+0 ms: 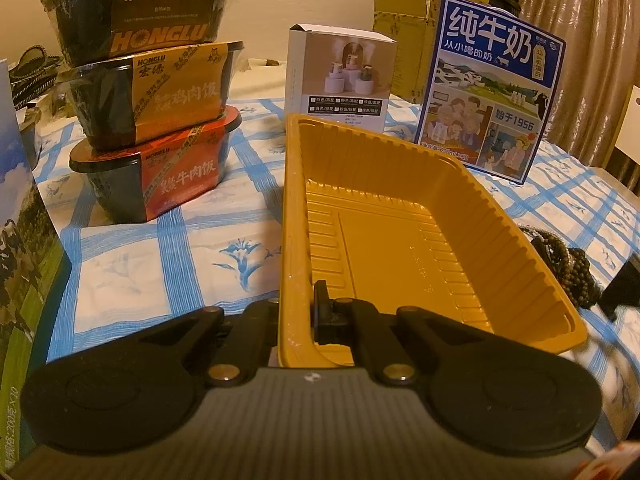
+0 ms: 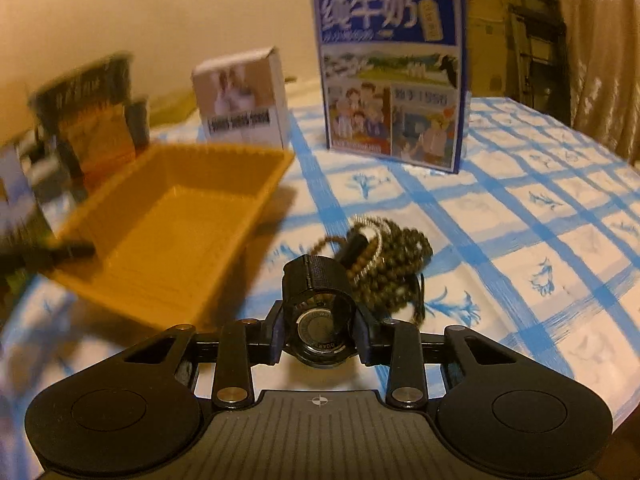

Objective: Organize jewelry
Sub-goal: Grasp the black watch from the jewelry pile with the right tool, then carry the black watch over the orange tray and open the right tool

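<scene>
Left gripper (image 1: 298, 320) angled downward, jaws closed on the near-left rim of the yellow tray (image 1: 400, 240), one finger (image 1: 322, 312) inside the wall, the other outside. Right gripper (image 2: 320, 332) also tilted down toward the table, jaws clamped on a black wristwatch (image 2: 318, 304): pads press the case from both sides, round face turned toward the camera, strap looping up and away from it. Whether the watch is lifted clear of the cloth can't be told.

Tray: rectangular, ribbed walls, nothing in it in either view. Long axis runs near to far in the left wrist view; in the right wrist view it sits left of the gripper, blurred.

Pile of dark bead bracelets (image 2: 392, 264) lies on the blue-checked tablecloth (image 2: 540, 240) just past the watch, to the right of the tray; a pale ring-like strand sits on top, detail unclear. Same beads (image 1: 568, 264) show beside the tray's right wall in the left view.

Far side: blue milk carton (image 1: 488, 92) upright, white product box (image 1: 340, 80) left of it, three stacked meal bowls (image 1: 152, 92) far left.
</scene>
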A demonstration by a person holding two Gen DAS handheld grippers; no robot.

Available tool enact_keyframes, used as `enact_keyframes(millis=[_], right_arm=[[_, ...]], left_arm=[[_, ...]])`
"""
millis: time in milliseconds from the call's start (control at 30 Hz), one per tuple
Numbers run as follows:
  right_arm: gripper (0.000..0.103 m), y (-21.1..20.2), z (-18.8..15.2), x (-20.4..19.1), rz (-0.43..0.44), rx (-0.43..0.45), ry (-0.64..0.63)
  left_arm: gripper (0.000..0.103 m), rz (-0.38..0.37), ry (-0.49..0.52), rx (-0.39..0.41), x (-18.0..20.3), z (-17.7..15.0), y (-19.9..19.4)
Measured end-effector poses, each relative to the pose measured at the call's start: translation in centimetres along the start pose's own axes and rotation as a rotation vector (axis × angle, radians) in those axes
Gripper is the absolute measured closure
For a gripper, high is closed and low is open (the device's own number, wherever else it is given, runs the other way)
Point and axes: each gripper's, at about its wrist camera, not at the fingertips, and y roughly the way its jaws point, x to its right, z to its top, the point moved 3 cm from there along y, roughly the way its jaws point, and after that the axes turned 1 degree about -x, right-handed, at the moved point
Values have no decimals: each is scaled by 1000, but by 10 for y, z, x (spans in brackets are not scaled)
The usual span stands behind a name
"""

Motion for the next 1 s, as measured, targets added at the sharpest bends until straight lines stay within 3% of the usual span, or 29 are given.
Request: enact_keyframes(millis=[67,133,267,433,600,733,800,933,1000], right_arm=[[68,-4,8,1,30,21,38],[68,-7,17,-6,35,32,3],[68,-7,29,-31,123,58,-37],[68,15,25,-71,213,26,-115],[68,51,9,-90,163,-99,-167],[68,66,6,-96,148,-131,-184],[67,66,4,-95,151,-132,-184],[50,48,9,-93,160,-75,-172],[50,39,12,-87,154,-51,-147]], left_arm=[[100,2,3,2,1,0,-1],[100,2,7,3,2,0,-1],[100,4,9,6,2,1,-1],[100,6,18,7,3,2,-3],[100,4,22,5,3,2,-4],[100,6,28,7,3,2,-5],[100,8,28,6,4,2,-6],[100,15,31,11,6,1,-7],[100,15,27,8,5,1,-7]])
